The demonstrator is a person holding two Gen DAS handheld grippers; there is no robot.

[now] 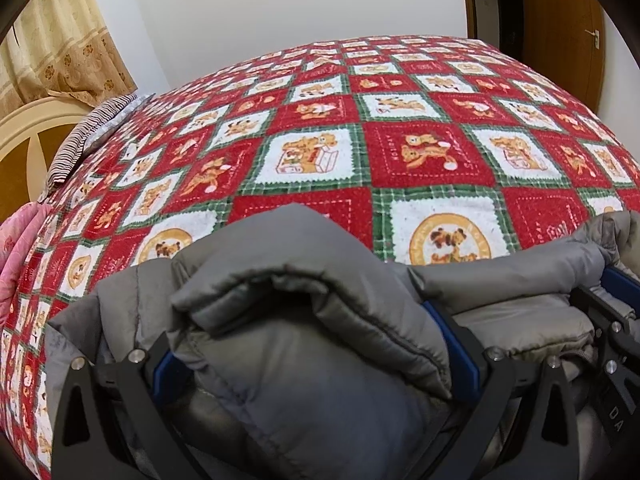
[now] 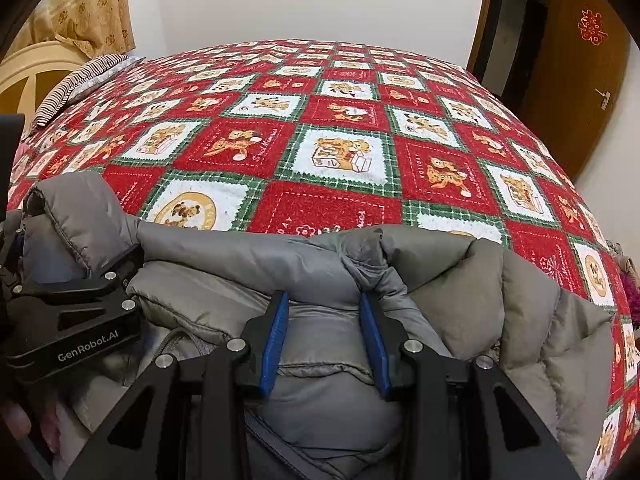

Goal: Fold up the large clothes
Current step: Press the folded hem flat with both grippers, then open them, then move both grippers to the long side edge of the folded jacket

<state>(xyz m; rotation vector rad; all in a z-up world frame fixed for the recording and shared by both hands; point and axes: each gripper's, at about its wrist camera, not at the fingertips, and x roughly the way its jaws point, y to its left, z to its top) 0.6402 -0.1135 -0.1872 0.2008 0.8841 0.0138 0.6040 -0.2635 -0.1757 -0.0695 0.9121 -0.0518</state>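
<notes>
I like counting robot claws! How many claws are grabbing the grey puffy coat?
2. The left gripper clamps a thick fold of the grey coat; the right gripper pinches it alongside.

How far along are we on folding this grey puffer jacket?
Done: the grey puffer jacket is bunched in thick layers at the near edge of the bed's patchwork quilt. In hand: left gripper and right gripper each clamp a padded fold. Left: laying it flat and squaring it into a tidy fold.
</notes>
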